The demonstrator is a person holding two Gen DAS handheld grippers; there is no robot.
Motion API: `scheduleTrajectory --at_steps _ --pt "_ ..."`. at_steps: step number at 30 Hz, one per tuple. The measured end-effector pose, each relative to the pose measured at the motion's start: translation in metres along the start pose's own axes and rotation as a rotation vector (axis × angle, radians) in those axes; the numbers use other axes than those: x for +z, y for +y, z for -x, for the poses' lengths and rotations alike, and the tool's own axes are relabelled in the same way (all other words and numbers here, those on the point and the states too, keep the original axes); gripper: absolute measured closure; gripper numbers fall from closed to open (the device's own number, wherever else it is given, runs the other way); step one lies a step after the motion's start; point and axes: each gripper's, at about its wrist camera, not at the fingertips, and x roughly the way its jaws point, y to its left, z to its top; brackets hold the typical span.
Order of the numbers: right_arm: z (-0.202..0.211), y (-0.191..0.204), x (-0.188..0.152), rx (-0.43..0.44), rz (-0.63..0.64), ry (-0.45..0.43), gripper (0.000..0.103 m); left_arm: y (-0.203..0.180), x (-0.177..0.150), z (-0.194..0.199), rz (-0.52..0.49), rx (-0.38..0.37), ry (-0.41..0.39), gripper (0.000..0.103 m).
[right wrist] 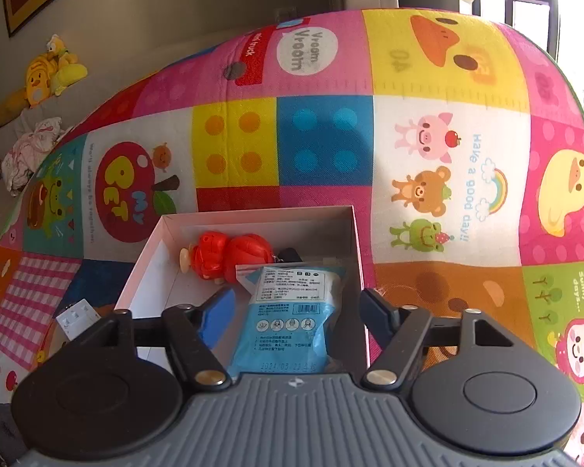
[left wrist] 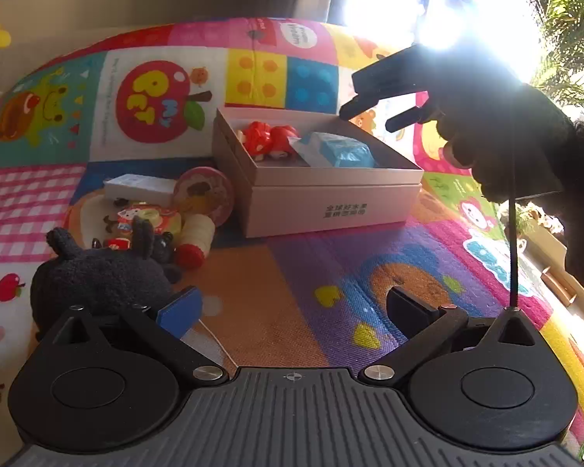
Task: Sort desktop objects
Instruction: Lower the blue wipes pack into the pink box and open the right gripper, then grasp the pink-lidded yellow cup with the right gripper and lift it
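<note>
An open white box (left wrist: 331, 198) stands on the play mat and holds a red toy (left wrist: 270, 138) and a blue packet (left wrist: 336, 150). My right gripper (left wrist: 370, 116) hovers open and empty over the box's right side. In the right wrist view the right gripper (right wrist: 296, 311) is above the blue packet (right wrist: 288, 323), with the red toy (right wrist: 229, 258) beyond in the box (right wrist: 152, 257). My left gripper (left wrist: 292, 307) is open and empty, low over the mat. A dark plush toy (left wrist: 97, 276) lies beside its left finger.
A pile lies left of the box: a pink round tin (left wrist: 206, 194), a white small box (left wrist: 140, 186), a colourful packet (left wrist: 152, 222), a cream spool with a red end (left wrist: 196, 241). The colourful mat (left wrist: 292, 272) covers the surface. A plant (left wrist: 572, 27) stands far right.
</note>
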Motion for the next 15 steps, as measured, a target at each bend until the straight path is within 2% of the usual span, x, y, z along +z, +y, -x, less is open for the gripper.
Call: scheduleTrajectory --at_steps 1,3,6,9,11,12,13,15 --pt "-0.002 0.002 -0.001 0.01 0.02 0.011 0.06 0.002 0.0 0.002 0.001 0.007 -0.003 0.0" --pt "-0.013 0.009 -0.006 0.027 0.037 0.059 0.065 0.004 0.001 0.004 0.008 0.014 -0.008 0.0" --pt "-0.036 0.019 -0.014 -0.025 0.055 0.092 0.065 0.005 0.002 0.006 0.006 0.019 -0.009 0.0" --pt "-0.022 0.03 -0.012 -0.027 0.074 0.05 0.065 0.008 0.001 0.012 -0.006 0.033 -0.019 0.0" --pt "0.002 0.046 -0.012 0.035 0.126 -0.016 0.063 0.013 0.001 0.013 -0.002 0.041 -0.021 0.0" --pt "0.012 0.056 -0.014 0.081 0.158 -0.033 0.057 0.016 0.002 0.013 0.005 0.05 -0.022 0.0" --pt "0.019 0.068 -0.015 0.133 0.187 -0.034 0.051 0.019 0.002 0.013 0.015 0.066 -0.024 0.0" --pt "0.024 0.09 -0.02 0.225 0.233 -0.011 0.05 0.025 0.003 0.015 0.032 0.089 -0.029 0.0"
